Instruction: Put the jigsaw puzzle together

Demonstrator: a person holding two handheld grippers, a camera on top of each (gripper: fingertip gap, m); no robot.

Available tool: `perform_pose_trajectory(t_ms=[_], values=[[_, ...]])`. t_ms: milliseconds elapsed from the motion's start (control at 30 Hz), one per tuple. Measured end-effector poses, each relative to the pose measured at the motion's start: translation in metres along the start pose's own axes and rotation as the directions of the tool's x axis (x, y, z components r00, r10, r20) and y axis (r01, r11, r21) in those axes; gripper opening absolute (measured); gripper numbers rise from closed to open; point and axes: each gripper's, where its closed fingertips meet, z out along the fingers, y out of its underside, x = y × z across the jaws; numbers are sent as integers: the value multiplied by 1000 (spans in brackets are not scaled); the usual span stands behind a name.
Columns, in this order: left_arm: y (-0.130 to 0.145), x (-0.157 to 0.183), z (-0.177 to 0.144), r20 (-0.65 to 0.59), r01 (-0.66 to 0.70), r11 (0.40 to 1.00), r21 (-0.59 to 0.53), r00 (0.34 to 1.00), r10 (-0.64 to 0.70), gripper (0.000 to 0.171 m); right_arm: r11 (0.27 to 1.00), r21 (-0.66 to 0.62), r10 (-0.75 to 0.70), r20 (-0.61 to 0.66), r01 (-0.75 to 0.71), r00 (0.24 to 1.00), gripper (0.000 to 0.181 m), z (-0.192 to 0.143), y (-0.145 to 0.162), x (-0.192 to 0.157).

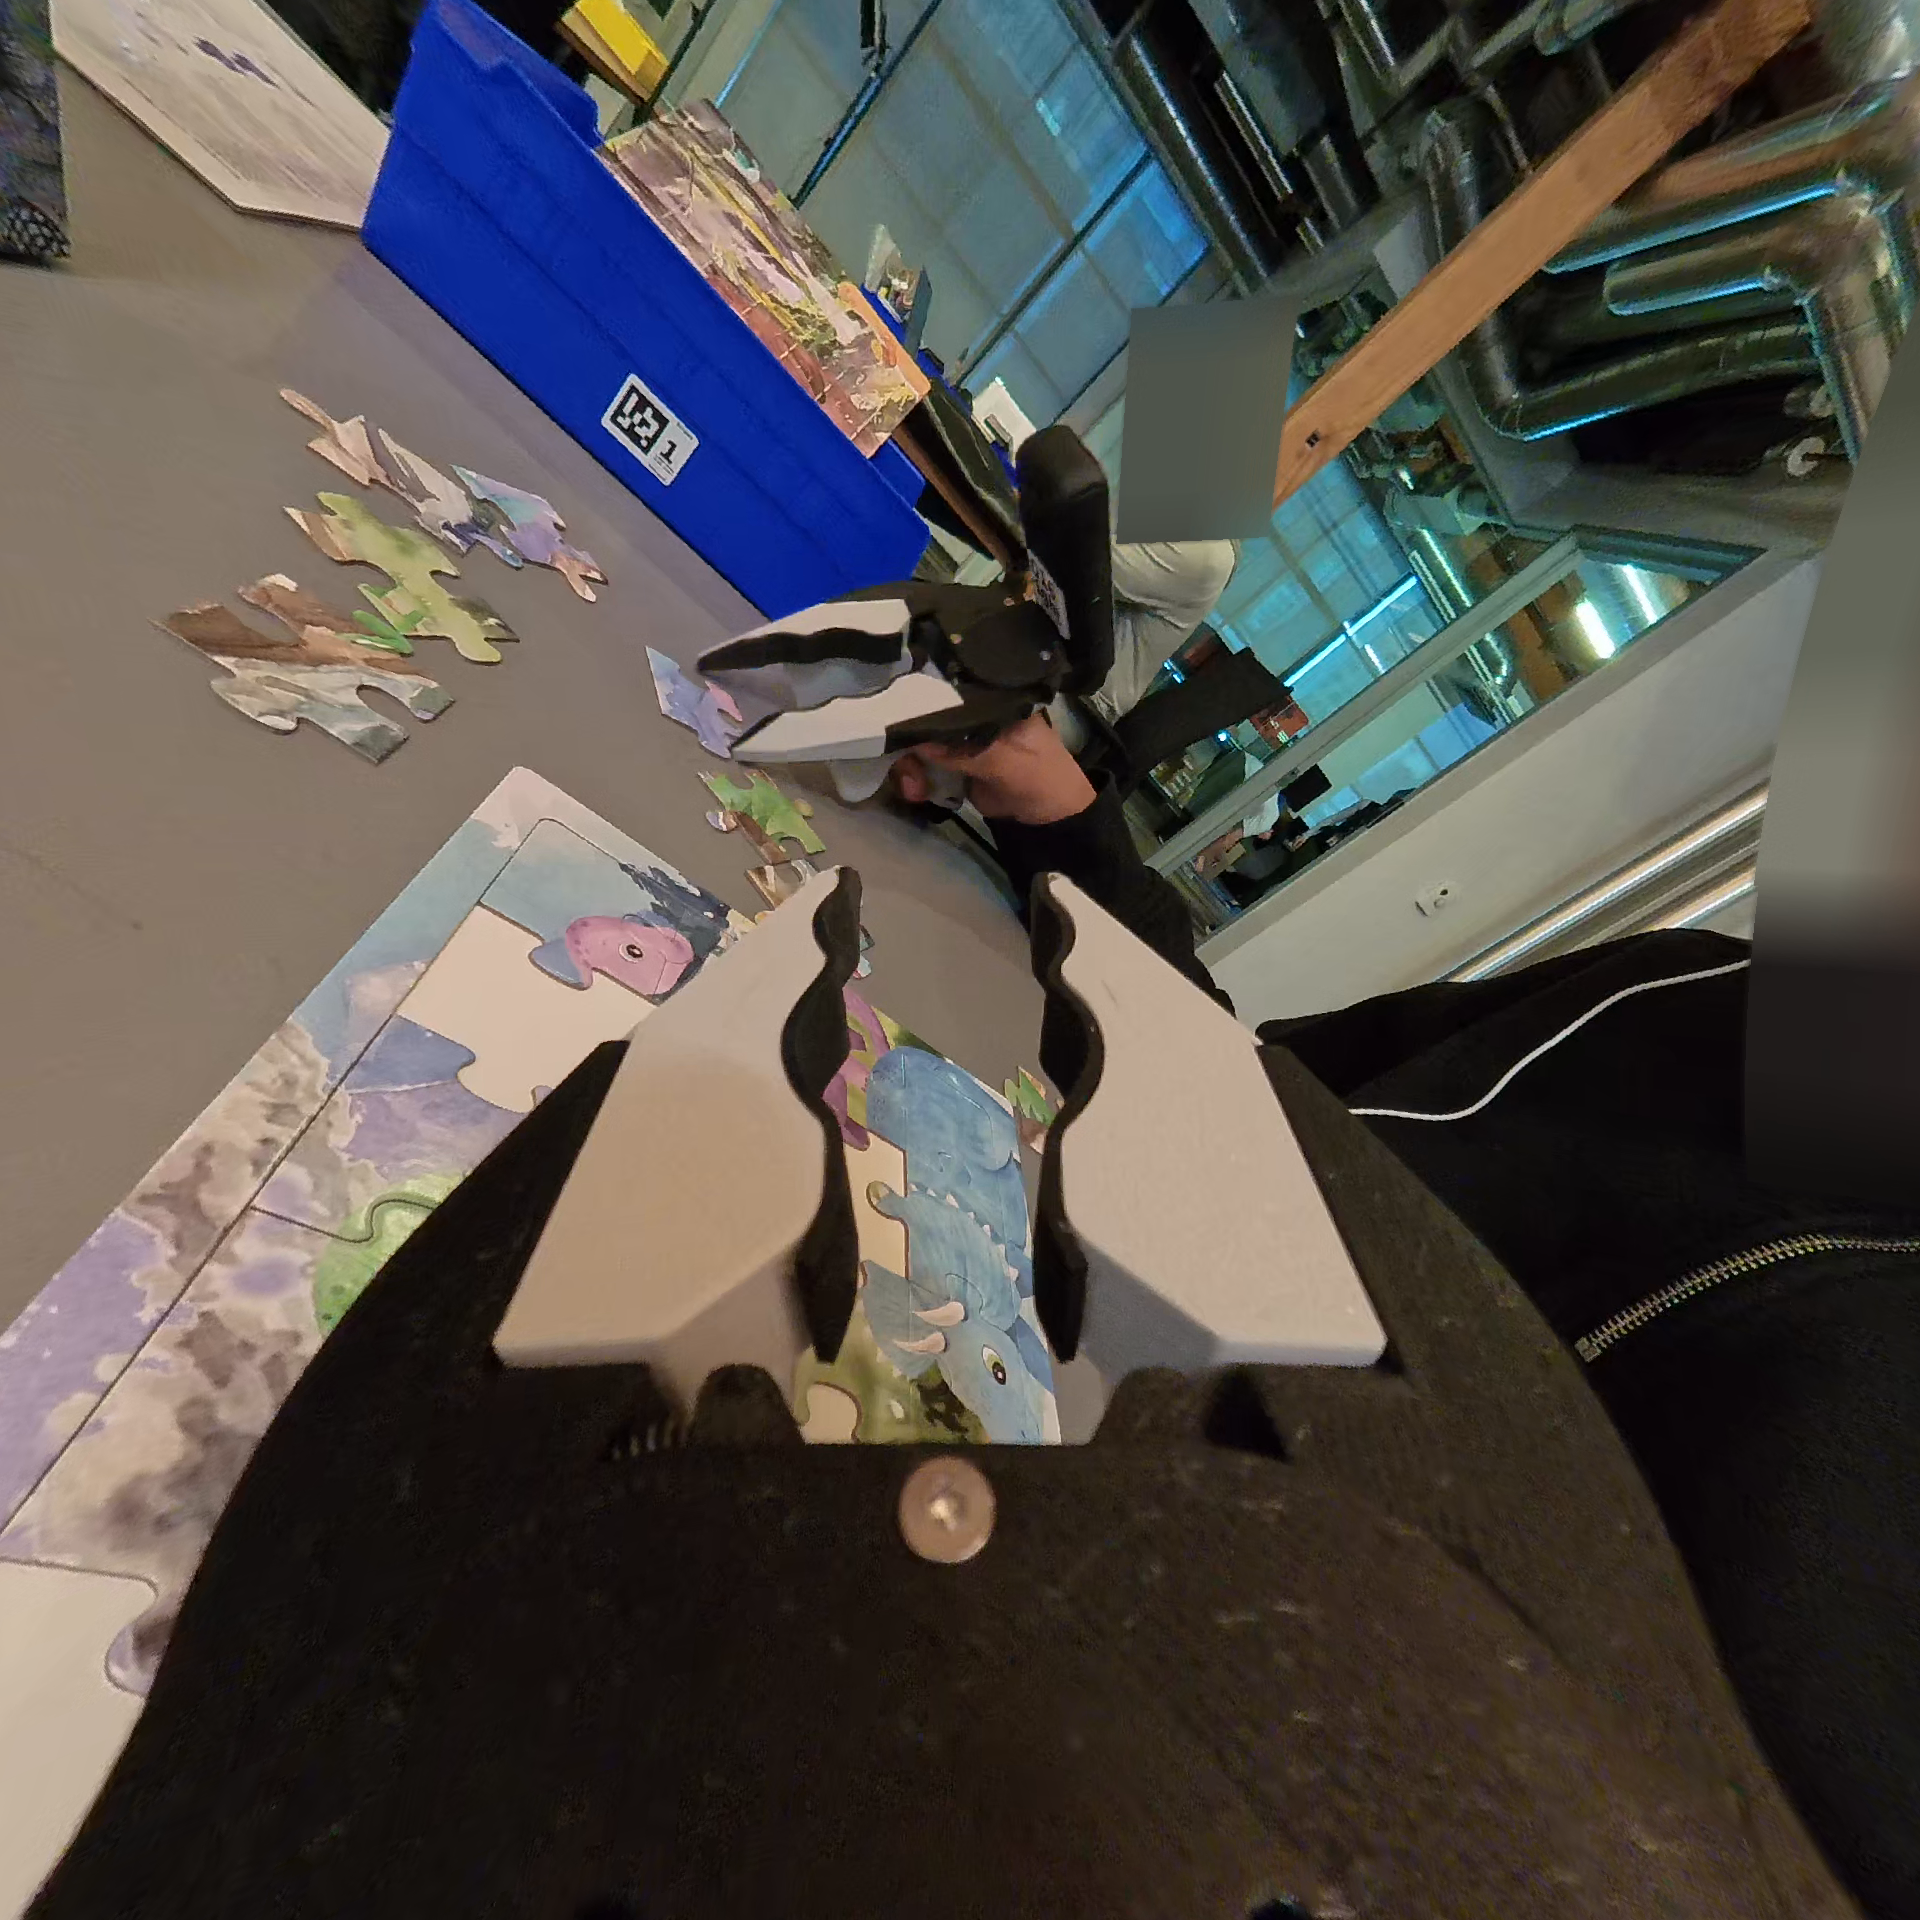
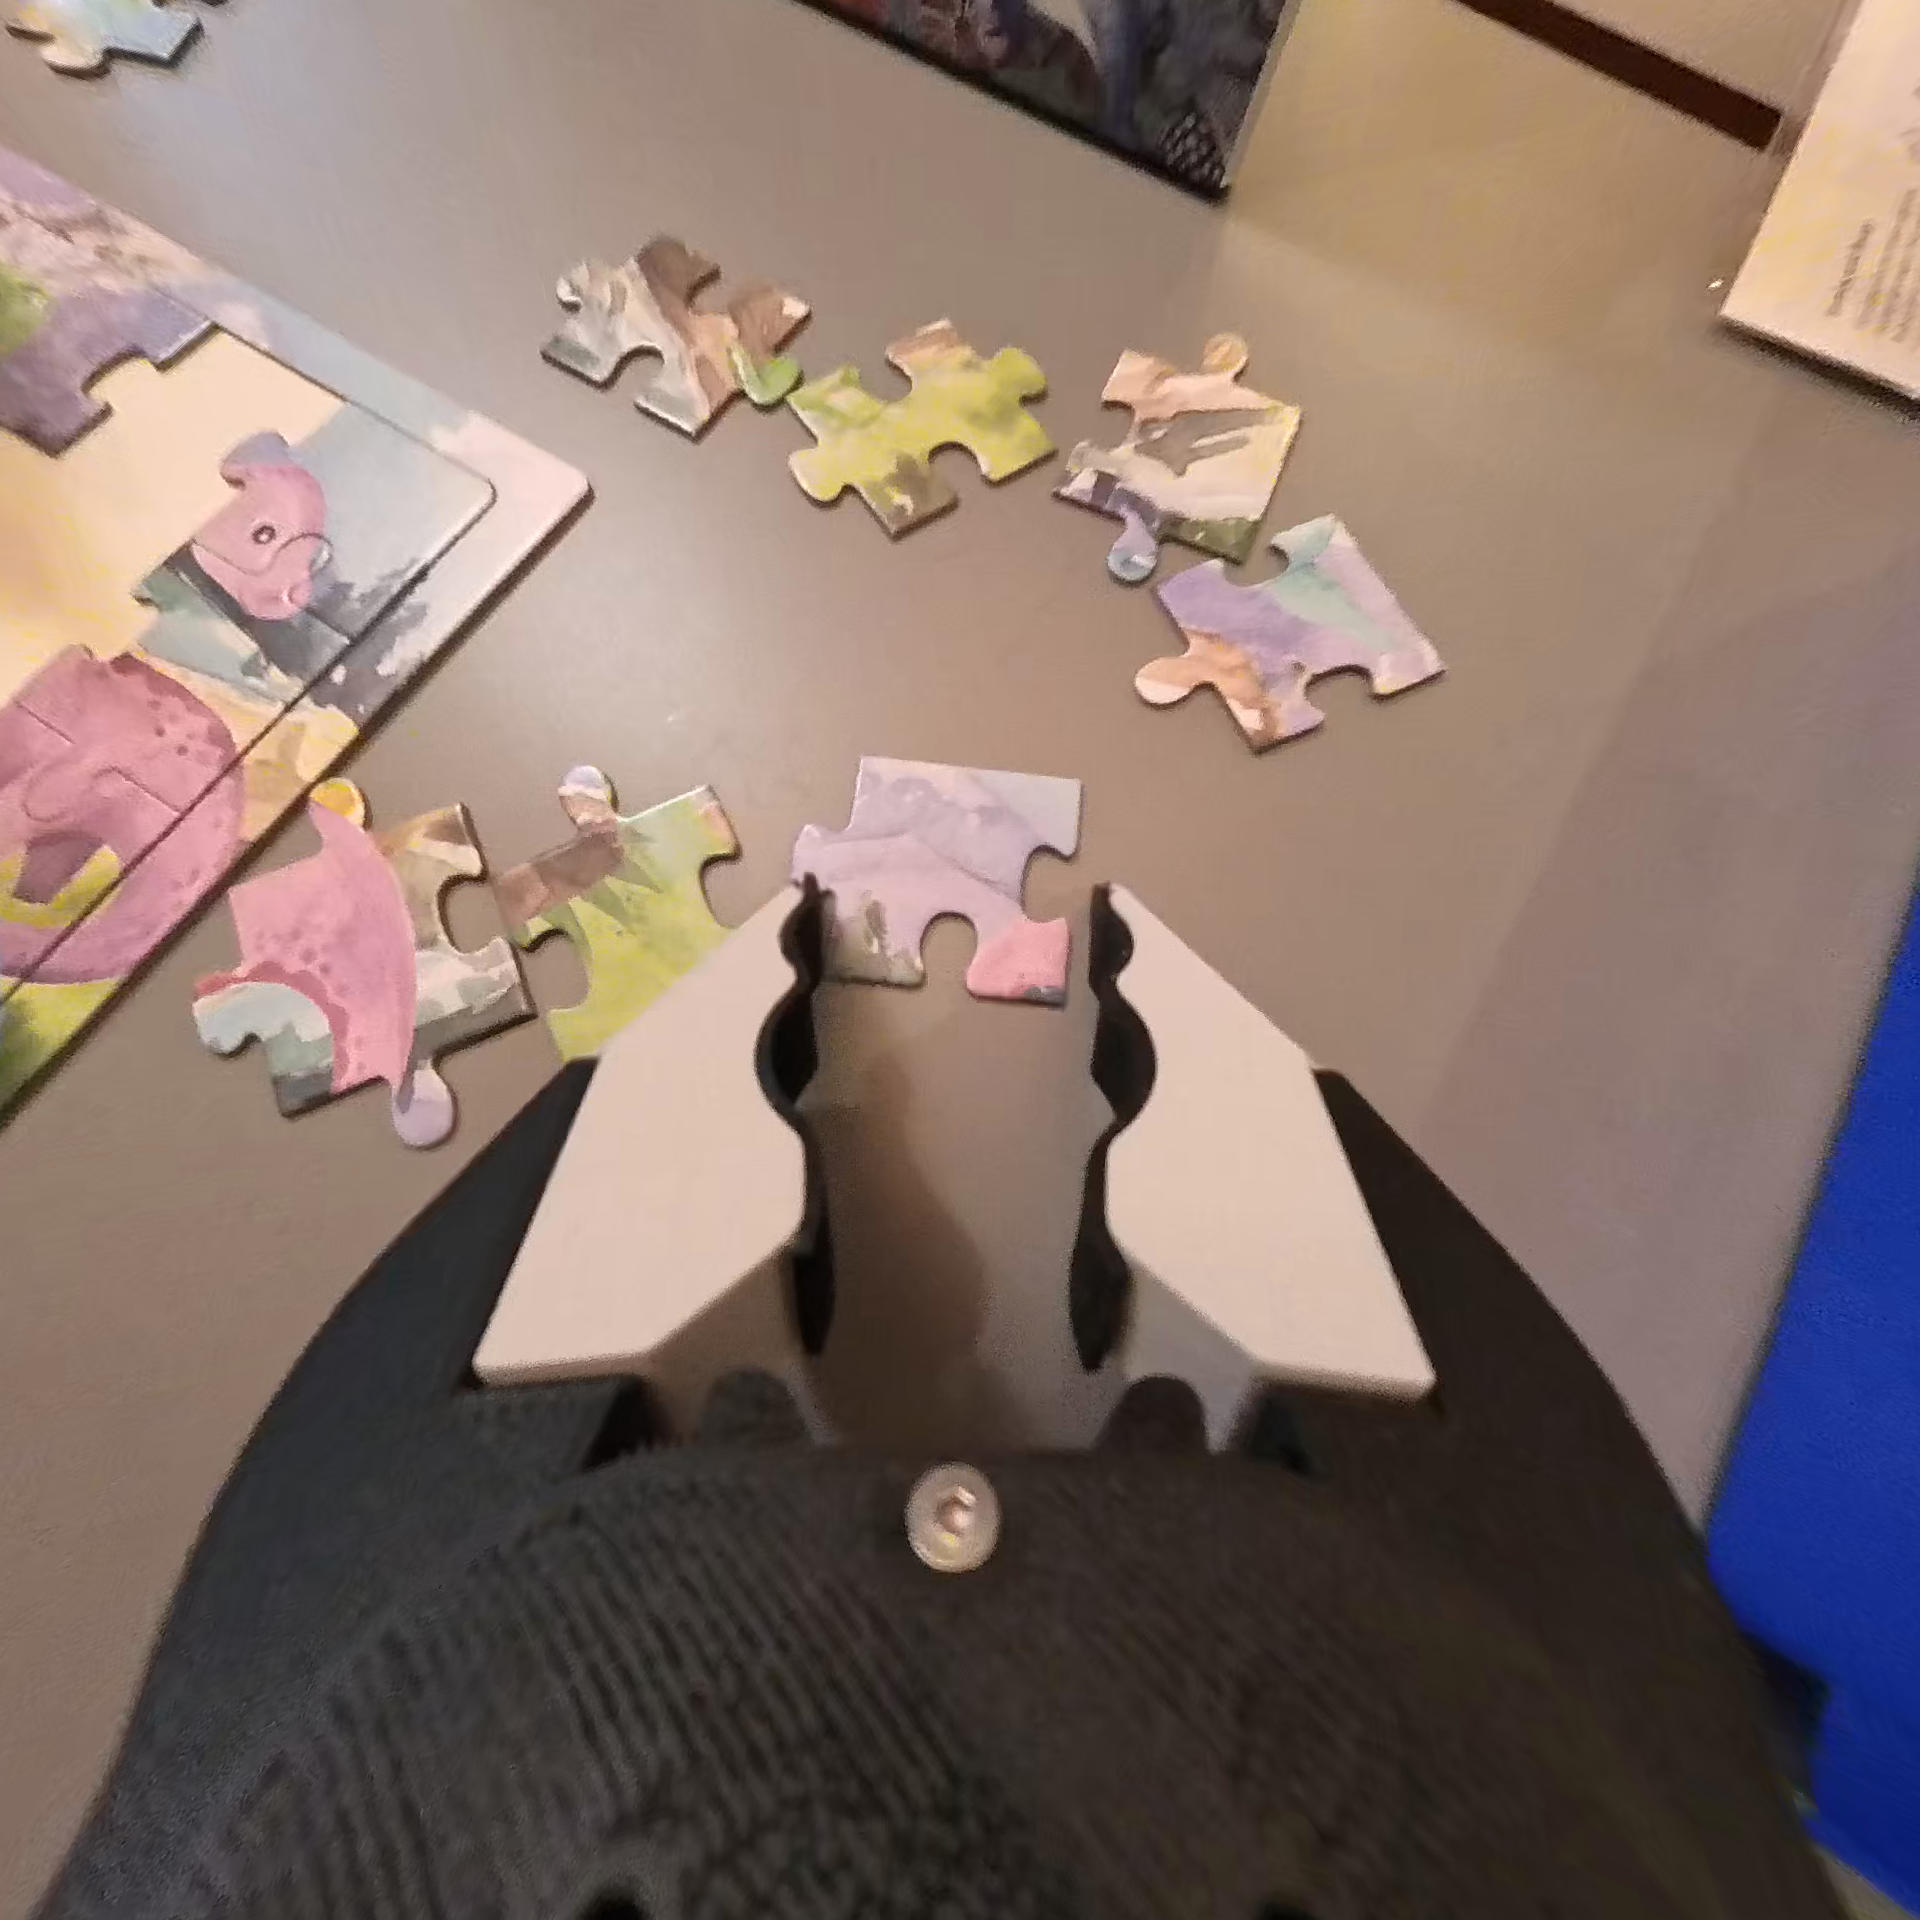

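Two tools, both spread and empty. Left tool point(image 1: 945, 904) hovers over the puzzle board point(image 1: 312, 1049) lying on the desk point(image 1: 156, 831), a blue dinosaur picture showing between its fingers. Right tool point(image 2: 951, 899) hangs over the desk with a lilac puzzle piece point(image 2: 935, 873) just beyond its fingertips, apart from both.

Grey desk point(image 2: 1455, 883) with puzzle parts spread over it

On it lie the partly filled puzzle board point(image 2: 540, 488), seven loose pieces including a lilac piece point(image 2: 935, 862), a green piece point(image 2: 914, 436) and a pink piece point(image 2: 332, 956), a blue bin point(image 1: 582, 270) and a white printed sheet point(image 2: 1839, 260).
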Motion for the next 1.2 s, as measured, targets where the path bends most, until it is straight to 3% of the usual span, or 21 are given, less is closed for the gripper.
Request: perform_pose_trajectory(t_ms=[167,233,500,533,567,633,700,833,933,1067,1200], values=[[0,0,0,0,-1,1000,-1,1000,1,30,1000,-6,15,11,-15,1000,47,2,0,-2],[0,0,0,1,-3,1000,0,1000,3,30,1000,-6,9,21,-9,1000,34,1,0,-5],[-1,0,0,4,-6,1000,5,1000,6,30,999,-9,39,75,-39,996,33,-6,-3,-11],[-1,0,0,3,-7,1000,5,1000,7,30,998,31,48,99,-52,994,30,-10,-11,-14],[-1,0,-1,3,-7,1000,7,1000,7,30,994,90,47,137,-60,989,0,-16,-22,-20],[-2,0,-1,4,-7,1000,11,1000,7,30,968,234,39,227,-93,973,2,-33,-51,-37],[-2,0,-2,4,-7,1000,13,1000,7,30,953,292,-2,274,-81,962,6,-40,-66,-53],[-4,1,-3,2,-10,1000,20,1000,10,30,978,205,-55,87,37,995,14,-22,-55,-41],[-5,2,-4,-2,-11,1000,28,1000,11,30,991,132,5,0,-5,1000,37,-13,-36,-14],[-5,3,-3,-7,-11,1000,28,1000,11,30,998,-9,56,-75,-56,996,59,-4,0,15],[-5,4,-2,-7,-18,999,27,1000,18,30,996,-11,90,-64,-91,994,66,-1,3,16]])
